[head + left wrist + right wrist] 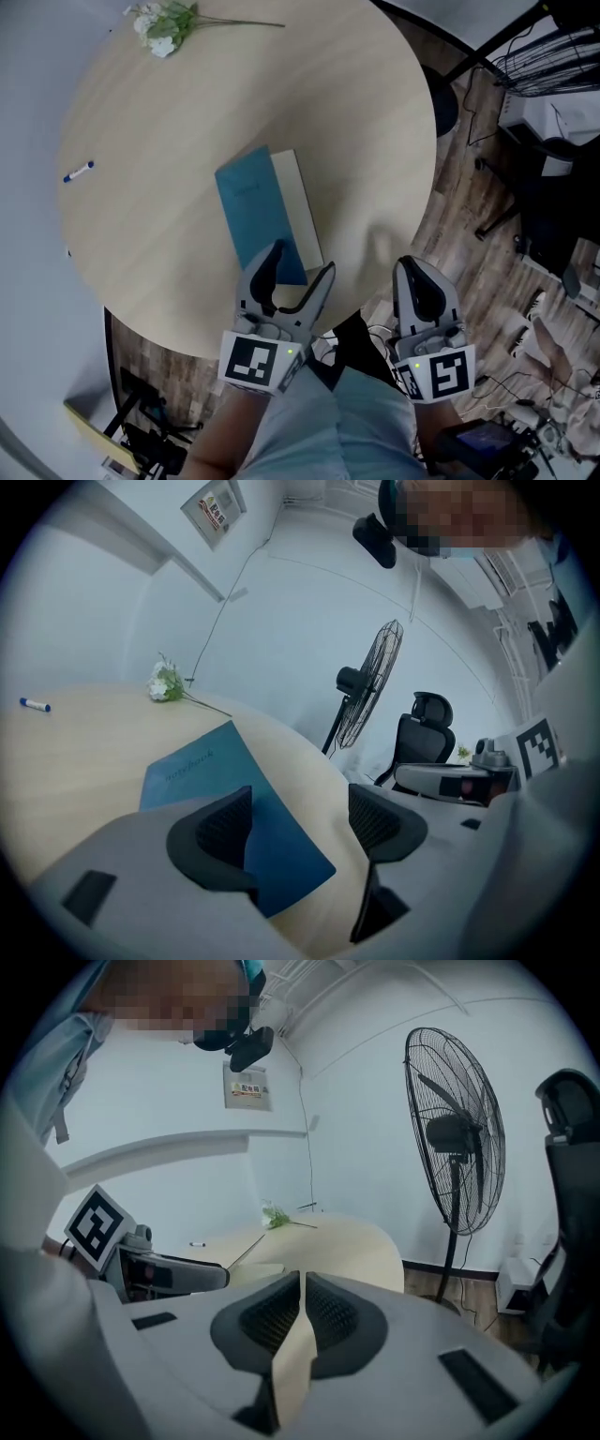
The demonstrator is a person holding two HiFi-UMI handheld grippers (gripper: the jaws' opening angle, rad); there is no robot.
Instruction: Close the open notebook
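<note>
The notebook (258,217) lies flat on the round wooden table (366,122) with its blue cover up; a strip of white page shows along its right side. In the left gripper view the notebook (202,766) shows the word "notebook" on its cover. My left gripper (300,264) hovers open over the notebook's near end, nothing between its jaws (300,817). My right gripper (413,270) is shut and empty, at the table's near edge to the right of the notebook, its jaws pressed together (302,1283).
A blue-capped pen (79,172) lies at the table's left. A sprig of white flowers (164,23) rests at the far edge. A standing fan (455,1138) and an office chair (427,733) stand on the floor to the right, amid cables.
</note>
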